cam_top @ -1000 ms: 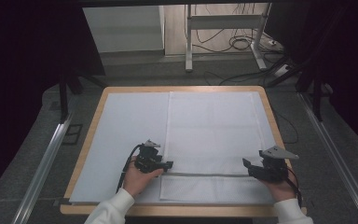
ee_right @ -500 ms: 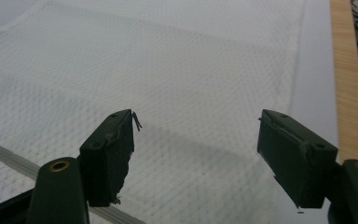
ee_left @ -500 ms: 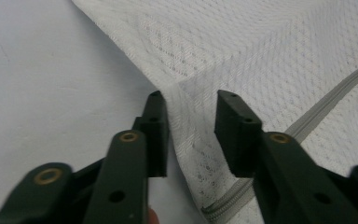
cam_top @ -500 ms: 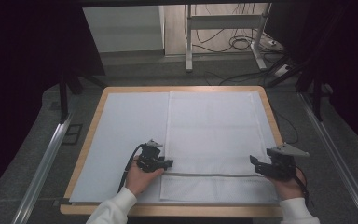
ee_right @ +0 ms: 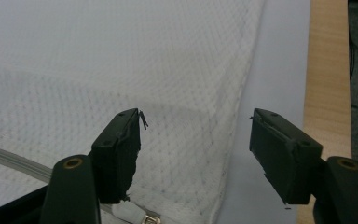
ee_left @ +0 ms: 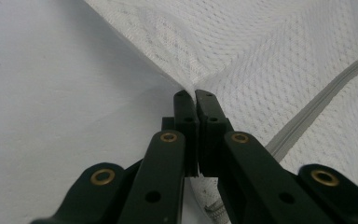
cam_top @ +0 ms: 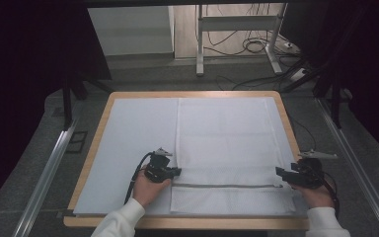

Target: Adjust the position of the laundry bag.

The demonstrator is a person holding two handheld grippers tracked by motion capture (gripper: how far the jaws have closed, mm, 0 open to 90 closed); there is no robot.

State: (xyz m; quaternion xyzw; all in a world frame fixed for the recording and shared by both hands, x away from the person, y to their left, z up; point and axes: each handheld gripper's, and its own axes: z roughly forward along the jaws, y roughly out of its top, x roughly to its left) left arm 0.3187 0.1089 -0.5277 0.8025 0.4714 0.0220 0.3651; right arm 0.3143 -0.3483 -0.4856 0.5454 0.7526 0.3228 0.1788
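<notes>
A white mesh bag [cam_top: 227, 143] lies flat on the white table top [cam_top: 128, 148], with a grey zipper [cam_top: 227, 186] running across near its front end. My left gripper [cam_top: 175, 172] sits at the bag's left edge by the zipper's end. In the left gripper view its jaws [ee_left: 195, 95] have just been closing and now stand shut on a raised fold of the bag's [ee_left: 270, 60] edge. My right gripper [cam_top: 280, 174] is at the bag's right edge. Its jaws [ee_right: 196, 123] have just closed a little but stand open over the mesh [ee_right: 121, 60], without pressing on it.
The table has a wooden rim [cam_top: 286, 123], close to my right gripper [ee_right: 326, 70]. Metal rails [cam_top: 49, 168] run along the floor on both sides. A metal stand [cam_top: 200, 39] and loose cables [cam_top: 256, 47] lie beyond the far edge.
My left gripper's jaws have closed on the bag's edge while that hand stayed put. My right hand has slid to the right, toward the table's rim.
</notes>
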